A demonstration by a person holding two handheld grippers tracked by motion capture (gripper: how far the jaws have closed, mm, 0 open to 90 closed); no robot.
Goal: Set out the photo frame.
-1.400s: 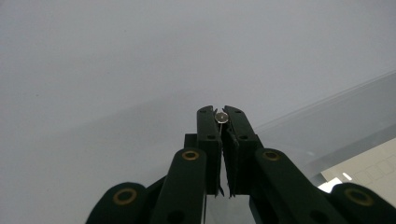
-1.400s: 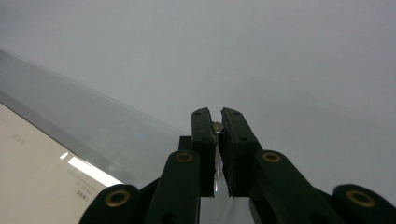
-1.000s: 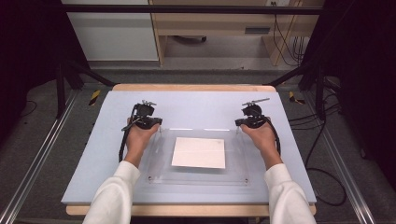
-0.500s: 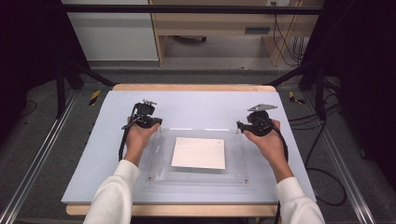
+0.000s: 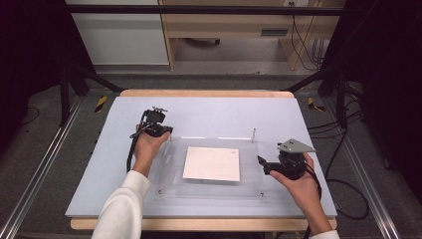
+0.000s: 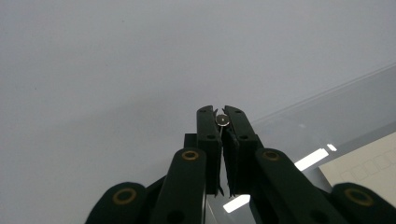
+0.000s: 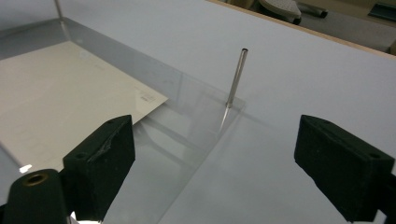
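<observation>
Clear acrylic makes up the plate (image 5: pixel 209 186) that serves as the landmark; it lies flat on the pale blue-grey table top (image 5: pixel 209 112), with a white sheet of paper (image 5: pixel 211 163) lying at its middle and small metal pins standing upright at its corners.

At the plate's far left corner, the left gripper (image 5: pixel 158 130) is clamped shut on the pin there; in the left gripper view its jaws are pressed together on the round metal top of that pin (image 6: pixel 222 120), with the plate's edge running off to the right of the jaws and a corner of the paper at the lower right of that view.

Just off the plate's right edge, about halfway along it, the right gripper (image 5: pixel 263 164) is held in the person's right hand with its jaws pointing toward the plate. Its jaws have just been opening and stand wide apart, with nothing between the pads. In the right gripper view the pin at the plate's far right corner (image 7: pixel 236 79) stands upright and free, ahead of the gap between the jaws and clear of both; the same pin shows in the high view (image 5: pixel 254 135), well apart from the right gripper
</observation>
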